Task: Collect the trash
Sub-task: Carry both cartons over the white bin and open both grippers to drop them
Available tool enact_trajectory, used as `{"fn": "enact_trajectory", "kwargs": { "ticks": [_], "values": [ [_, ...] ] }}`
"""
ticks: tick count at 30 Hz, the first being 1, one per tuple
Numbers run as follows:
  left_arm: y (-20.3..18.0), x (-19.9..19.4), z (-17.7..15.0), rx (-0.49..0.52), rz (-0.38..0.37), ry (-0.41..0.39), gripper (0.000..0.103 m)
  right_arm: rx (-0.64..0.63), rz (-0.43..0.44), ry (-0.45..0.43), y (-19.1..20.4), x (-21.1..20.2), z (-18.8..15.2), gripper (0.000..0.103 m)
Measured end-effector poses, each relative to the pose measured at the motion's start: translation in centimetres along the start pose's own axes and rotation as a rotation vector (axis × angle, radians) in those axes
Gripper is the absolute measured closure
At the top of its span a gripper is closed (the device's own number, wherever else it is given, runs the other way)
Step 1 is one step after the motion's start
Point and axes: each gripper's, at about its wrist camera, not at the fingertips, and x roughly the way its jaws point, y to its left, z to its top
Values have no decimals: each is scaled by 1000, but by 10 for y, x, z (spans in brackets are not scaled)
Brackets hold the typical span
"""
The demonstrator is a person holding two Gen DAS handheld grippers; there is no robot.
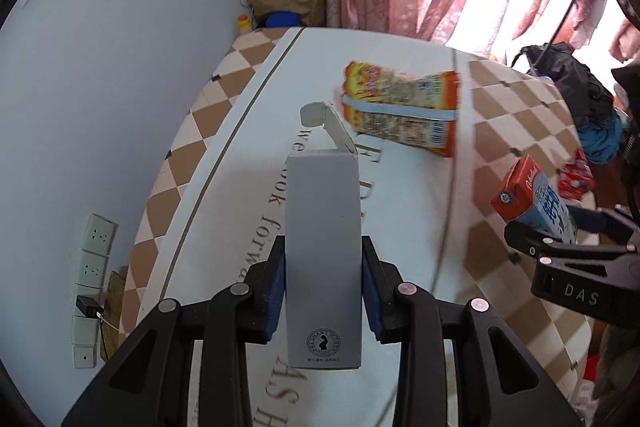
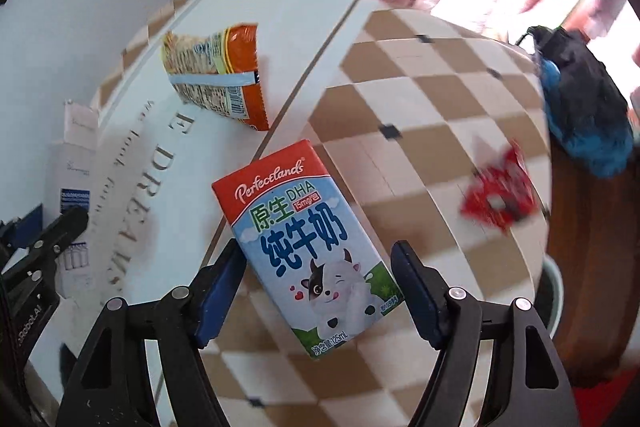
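**Both grippers loaded**

Left gripper point(image 1: 324, 291) pinches grey box point(image 1: 323, 247) above the surface point(image 1: 224, 187). Right gripper point(image 2: 316, 287) spread around milk carton point(image 2: 304, 243); contact unclear. Noodle packet point(image 1: 400, 107) and red wrapper point(image 2: 500, 195) lie on the surface.

The right gripper point(image 2: 318, 291) held its jaws spread around a small milk carton point(image 2: 304, 247), which lay tilted between them; whether the blue pads touched it could not be told. Farther, on the white part of the desk point(image 2: 420, 107), lay an orange noodle packet point(image 2: 224, 71). To the right sat a red wrapper point(image 2: 500, 195), blurred. At the left edge the left gripper point(image 2: 60, 227) held a pale box point(image 2: 74, 187).
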Motion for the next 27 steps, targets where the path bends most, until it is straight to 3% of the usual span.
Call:
{"fn": "enact_trajectory", "kwargs": {
  "ticks": [8,17,18,23,27],
  "values": [
    [-39,-72,-13,79,-68,-85,73,185,57,-167,-45,-89,-65,30],
    [-127,-159,-20,211,-211,-206,73,318,38,-328,-125,-199,-130,42],
    [-140,-163,-21,230,-219,-216,73,330,44,-327,-134,-199,-134,52],
    [-169,-146,-27,251,-208,-199,73,427,178,-205,-171,-137,-145,61],
    [-162,-115,-36,220,-161,-128,73,469,231,-194,-174,-113,-155,64]
  ]
}}
